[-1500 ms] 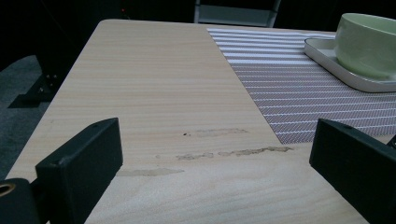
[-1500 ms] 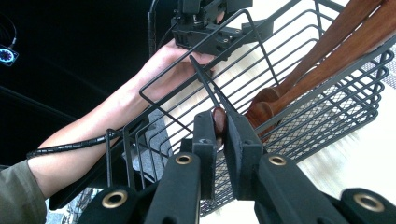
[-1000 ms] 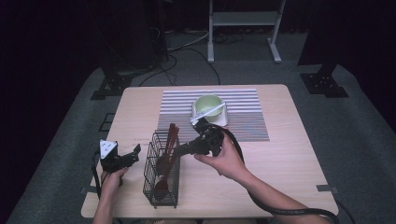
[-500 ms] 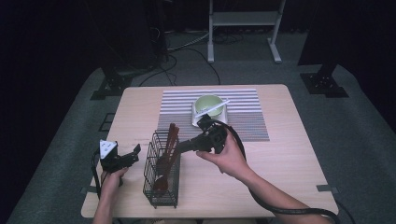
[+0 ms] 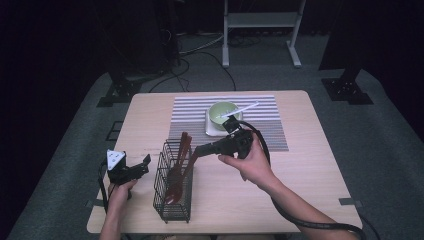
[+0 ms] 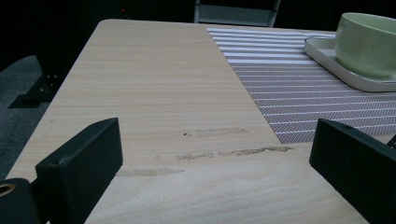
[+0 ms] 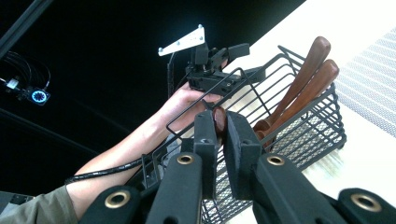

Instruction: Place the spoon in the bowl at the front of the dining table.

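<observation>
Right claw point(image 7: 219, 140) is clamping a wooden utensil handle point(image 7: 219, 120) in the wire basket point(image 5: 172, 210); left claw point(image 5: 141, 165) is idling open on the desk point(image 5: 310, 165). Pull along the handle's line, avoiding rim wires and the neighbouring spoons point(image 7: 303, 84).

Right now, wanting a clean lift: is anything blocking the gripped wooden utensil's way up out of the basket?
Nothing visible above it. The right tongs clamp its handle; two other handles lean beside it in the basket.

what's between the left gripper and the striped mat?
In the high view the black wire basket with wooden utensils stands between left gripper and striped mat. Straight ahead, in the left gripper view, just bare table.
</observation>
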The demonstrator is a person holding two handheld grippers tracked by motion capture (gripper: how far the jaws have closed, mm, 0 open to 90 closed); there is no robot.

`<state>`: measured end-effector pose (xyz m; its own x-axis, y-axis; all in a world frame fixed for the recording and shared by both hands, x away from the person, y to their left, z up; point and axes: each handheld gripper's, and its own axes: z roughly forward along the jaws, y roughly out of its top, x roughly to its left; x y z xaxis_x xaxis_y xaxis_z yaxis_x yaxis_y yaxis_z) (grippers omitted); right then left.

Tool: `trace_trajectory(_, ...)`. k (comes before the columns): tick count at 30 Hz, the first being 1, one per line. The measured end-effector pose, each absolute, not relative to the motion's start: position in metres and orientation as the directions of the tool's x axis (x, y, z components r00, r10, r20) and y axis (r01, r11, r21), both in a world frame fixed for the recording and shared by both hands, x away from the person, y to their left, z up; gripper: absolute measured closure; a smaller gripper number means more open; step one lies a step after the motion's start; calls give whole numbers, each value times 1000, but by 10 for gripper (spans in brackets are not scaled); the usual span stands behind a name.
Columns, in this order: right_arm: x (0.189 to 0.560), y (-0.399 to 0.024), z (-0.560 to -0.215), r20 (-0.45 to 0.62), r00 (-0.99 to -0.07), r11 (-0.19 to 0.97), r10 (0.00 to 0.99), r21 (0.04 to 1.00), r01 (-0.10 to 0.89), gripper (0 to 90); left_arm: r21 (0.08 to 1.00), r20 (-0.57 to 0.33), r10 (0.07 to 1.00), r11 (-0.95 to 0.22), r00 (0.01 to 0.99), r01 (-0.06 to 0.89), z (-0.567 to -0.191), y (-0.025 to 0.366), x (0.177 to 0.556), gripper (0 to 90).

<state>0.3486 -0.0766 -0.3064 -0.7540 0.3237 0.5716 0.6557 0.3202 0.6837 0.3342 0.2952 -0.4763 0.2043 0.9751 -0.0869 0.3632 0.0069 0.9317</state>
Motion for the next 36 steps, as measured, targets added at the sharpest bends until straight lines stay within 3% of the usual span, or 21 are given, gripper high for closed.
trace_trajectory(36,350,-103,-288,580,-747,270,324,700,661,827,931,-85,975,5,204,364,-476,295,334,17)
